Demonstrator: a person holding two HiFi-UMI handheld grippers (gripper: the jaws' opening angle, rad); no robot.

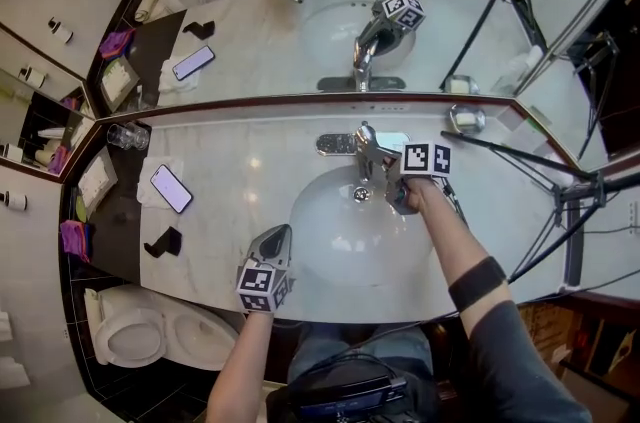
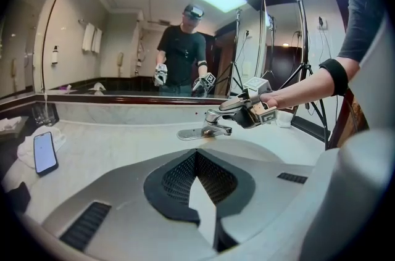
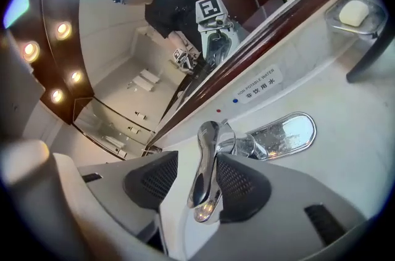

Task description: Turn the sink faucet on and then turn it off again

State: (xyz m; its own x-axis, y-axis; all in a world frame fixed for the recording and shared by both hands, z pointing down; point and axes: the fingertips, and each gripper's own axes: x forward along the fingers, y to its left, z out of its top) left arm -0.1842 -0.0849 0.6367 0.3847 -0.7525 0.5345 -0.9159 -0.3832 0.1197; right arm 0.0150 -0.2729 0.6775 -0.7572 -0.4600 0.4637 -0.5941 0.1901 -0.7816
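head view: the faucet (image 1: 364, 151) stands at the back rim of the sink (image 1: 310, 251). the right gripper (image 1: 390, 173) reaches it from the picture's right. the left gripper (image 1: 277, 236) hangs over the sink's near rim, well apart from the faucet.

left gripper view: its jaws meet tip to tip with nothing between them. the faucet (image 2: 213, 124) is far ahead.

right gripper view: the jaws stand wide apart and straddle the lever (image 3: 207, 173). one pad lies just beside it and the other shows a gap, so i see no squeeze.

the lever looks like rigid polished chrome, probably slippery, and turns on its own pivot. it is best worked near its free end, where leverage is greatest, and nudged with a pad rather than pinched.
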